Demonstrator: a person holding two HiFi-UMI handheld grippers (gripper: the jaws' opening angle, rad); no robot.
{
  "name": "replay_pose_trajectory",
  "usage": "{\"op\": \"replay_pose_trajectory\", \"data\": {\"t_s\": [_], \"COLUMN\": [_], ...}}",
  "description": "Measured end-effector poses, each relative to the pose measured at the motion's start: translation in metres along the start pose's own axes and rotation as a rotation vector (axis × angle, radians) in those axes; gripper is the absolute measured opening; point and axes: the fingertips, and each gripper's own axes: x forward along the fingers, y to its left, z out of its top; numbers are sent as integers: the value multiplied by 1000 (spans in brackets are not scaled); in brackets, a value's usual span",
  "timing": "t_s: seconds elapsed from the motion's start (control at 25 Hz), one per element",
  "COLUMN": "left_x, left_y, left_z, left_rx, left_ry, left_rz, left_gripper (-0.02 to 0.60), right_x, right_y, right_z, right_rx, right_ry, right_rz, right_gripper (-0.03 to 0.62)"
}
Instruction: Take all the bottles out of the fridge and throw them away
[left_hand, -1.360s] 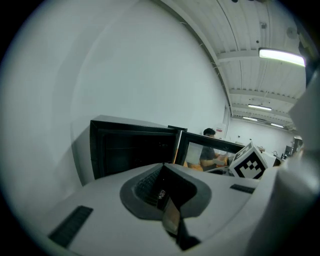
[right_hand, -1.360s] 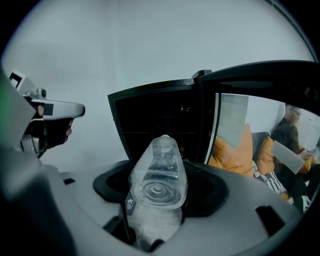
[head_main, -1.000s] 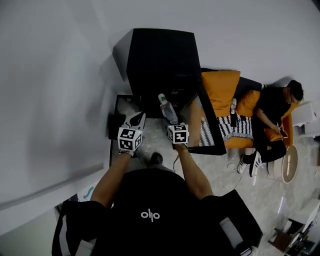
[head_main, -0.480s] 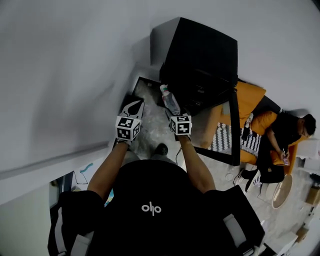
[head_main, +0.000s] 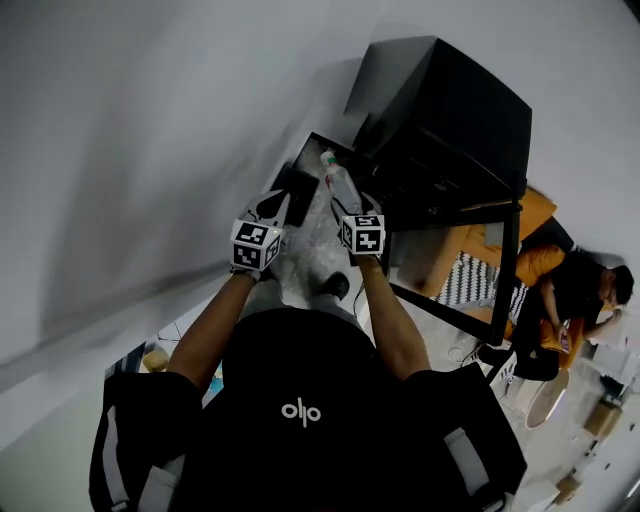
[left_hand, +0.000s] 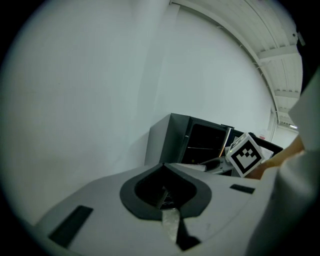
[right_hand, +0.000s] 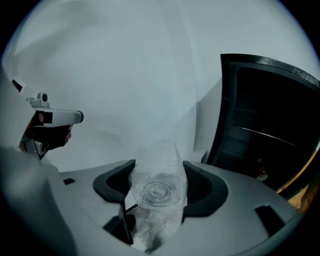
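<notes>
White wall ahead; black fridge (head_main: 450, 110) at far right, door open. Clear bottle (head_main: 338, 185) is out of the fridge, clamped between the spread jaws of the right gripper (head_main: 347, 203), long axis along them, cap end far. Left gripper (head_main: 270, 207) just to its left, jaws together, empty.

Seated person (head_main: 580, 292) on orange sofa (head_main: 533, 262)

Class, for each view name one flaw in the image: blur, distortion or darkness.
Head view: the wall looks smeared, the fridge leans and bends; left gripper view: fisheye with black corners, dim; right gripper view: same fisheye, the clear bottle close and soft.
</notes>
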Motion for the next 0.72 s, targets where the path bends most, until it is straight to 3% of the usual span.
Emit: {"op": "replay_pose_trajectory", "data": {"t_s": [0.48,0.72], "left_x": [13,36], "left_y": [36,50], "left_z": [-52,-76], "left_rx": [-70,-59], "left_ry": [34,61], "left_rz": [-39,-61], "left_gripper": [6,6], "right_x": [81,123], "right_y": [29,24], "right_z": [-40,-65], "right_rx": [-24,-11], "right_ry": [127,158], "right_rz": [31,23], "right_gripper": [308,308]}}
